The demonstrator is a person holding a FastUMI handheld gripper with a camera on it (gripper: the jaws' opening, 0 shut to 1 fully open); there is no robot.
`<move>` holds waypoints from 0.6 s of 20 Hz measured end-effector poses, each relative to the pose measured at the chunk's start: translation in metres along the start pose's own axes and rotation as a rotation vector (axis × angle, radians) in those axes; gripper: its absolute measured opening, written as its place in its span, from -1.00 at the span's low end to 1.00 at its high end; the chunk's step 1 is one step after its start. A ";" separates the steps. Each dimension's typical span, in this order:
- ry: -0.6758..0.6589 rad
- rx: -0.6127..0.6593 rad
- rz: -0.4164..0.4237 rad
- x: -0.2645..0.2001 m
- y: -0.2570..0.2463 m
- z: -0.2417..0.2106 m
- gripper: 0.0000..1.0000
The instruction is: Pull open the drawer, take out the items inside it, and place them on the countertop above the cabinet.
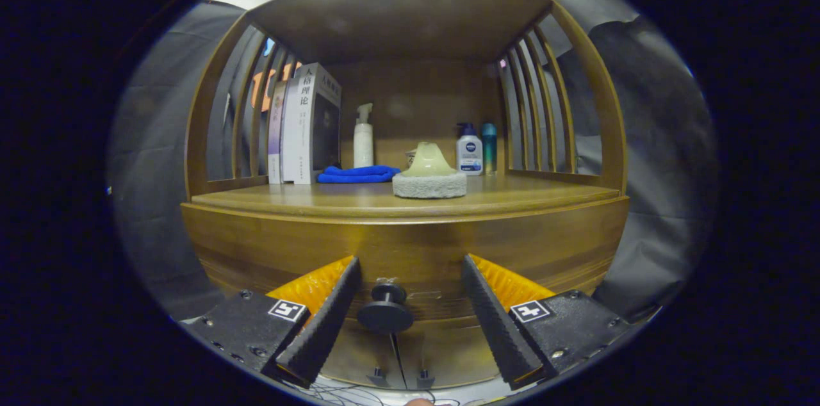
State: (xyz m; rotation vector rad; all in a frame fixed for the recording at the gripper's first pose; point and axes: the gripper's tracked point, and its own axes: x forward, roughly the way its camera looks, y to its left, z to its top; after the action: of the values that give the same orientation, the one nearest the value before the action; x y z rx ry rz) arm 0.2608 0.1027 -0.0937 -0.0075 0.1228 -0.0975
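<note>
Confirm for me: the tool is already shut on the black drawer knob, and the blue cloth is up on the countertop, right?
Not quite. In the gripper view the tool is open, its fingers apart on either side of the black drawer knob, not touching it. The blue cloth is on the countertop.

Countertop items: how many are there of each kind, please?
Books: 3
Bottles: 3 (white pump bottle, lotion bottle, teal bottle)
Blue cloth: 1
Scrubber: 1
Total: 8
A small item behind the scrubber is too hidden to count. The open gripper flanks the drawer knob.
</note>
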 end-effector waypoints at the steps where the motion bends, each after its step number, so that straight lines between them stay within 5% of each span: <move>1: -0.006 -0.002 -0.005 0.001 0.000 0.001 1.00; 12: -0.037 -0.010 -0.003 0.003 0.001 0.000 1.00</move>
State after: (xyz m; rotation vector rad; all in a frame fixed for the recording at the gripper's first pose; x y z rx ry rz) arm 0.2640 0.1037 -0.0939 -0.0191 0.0861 -0.0996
